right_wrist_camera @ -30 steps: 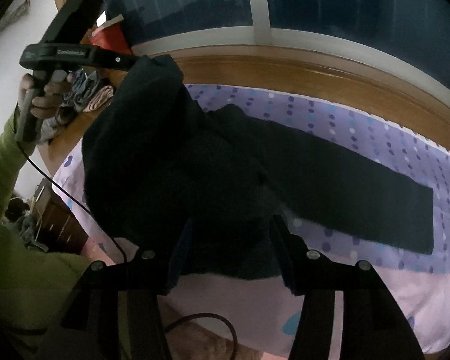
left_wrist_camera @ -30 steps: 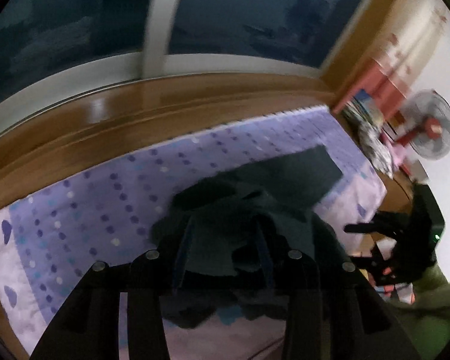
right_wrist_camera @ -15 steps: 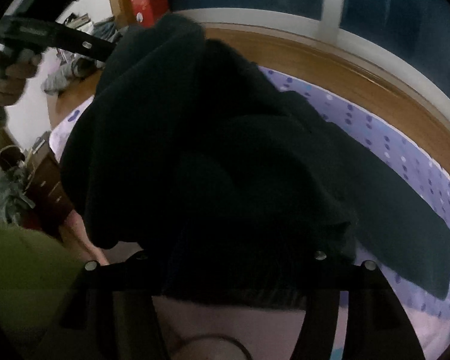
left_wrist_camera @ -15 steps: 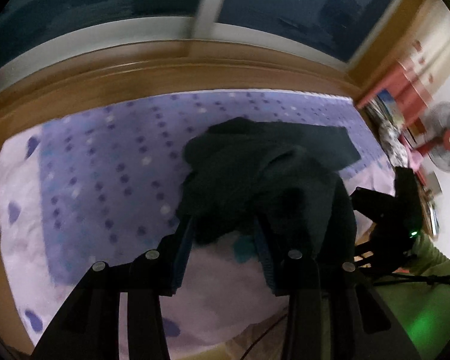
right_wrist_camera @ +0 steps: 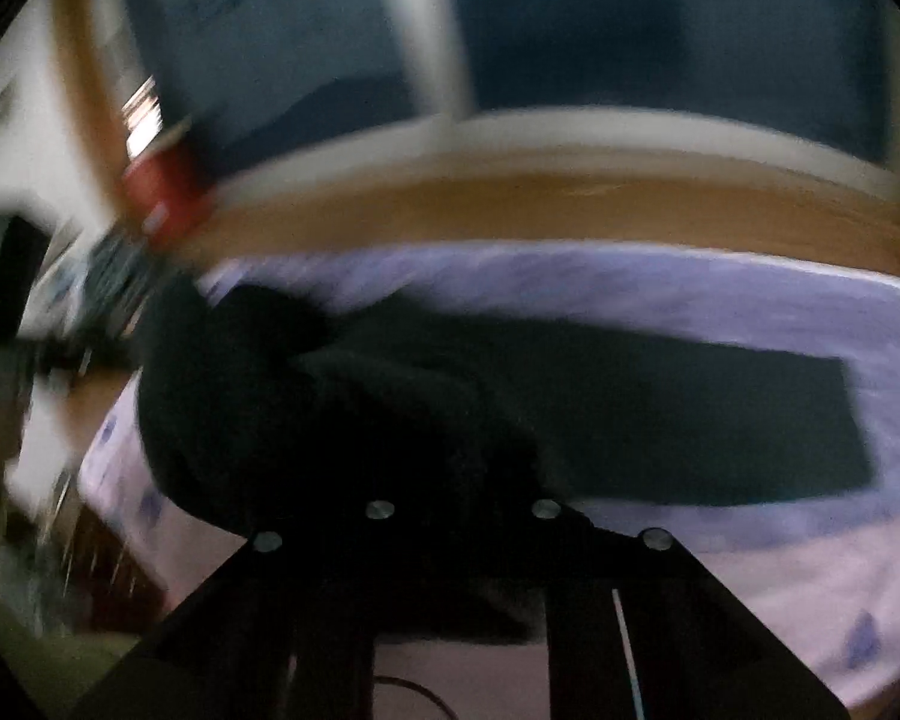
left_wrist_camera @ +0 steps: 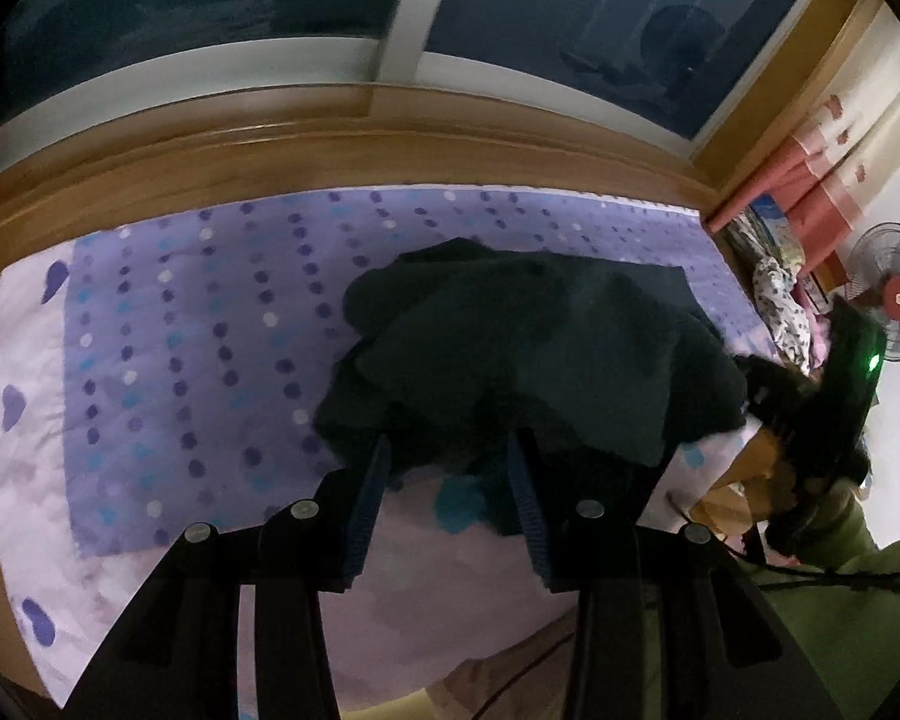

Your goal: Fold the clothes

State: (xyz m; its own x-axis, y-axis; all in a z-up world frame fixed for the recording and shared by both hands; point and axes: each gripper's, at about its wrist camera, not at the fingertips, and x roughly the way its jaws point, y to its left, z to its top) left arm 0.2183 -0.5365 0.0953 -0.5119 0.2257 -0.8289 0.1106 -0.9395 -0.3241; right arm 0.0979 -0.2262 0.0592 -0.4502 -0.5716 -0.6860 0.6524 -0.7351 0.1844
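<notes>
Dotted purple bedspread (left_wrist_camera: 210,360) under a dark window, garment now bunched in a heap

The left claw (left_wrist_camera: 447,480) has let go since a second ago and hangs wide open with nothing between its fingers, the dark garment (left_wrist_camera: 528,354) dropped just ahead of it; the right claw (right_wrist_camera: 462,516) is blurred and buried in cloth, its grip impossible to judge, so the first fold looks laid down

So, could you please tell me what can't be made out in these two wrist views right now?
- Right wrist view: motion blur smears everything; the right gripper's jaws are lost against the dark garment, so its grip cannot be told.
- Left wrist view: the garment's near edge is hidden behind the left gripper, whose jaws stand apart.
- Left wrist view: the garment type cannot be told; it lies bunched on the dotted bedspread.
</notes>
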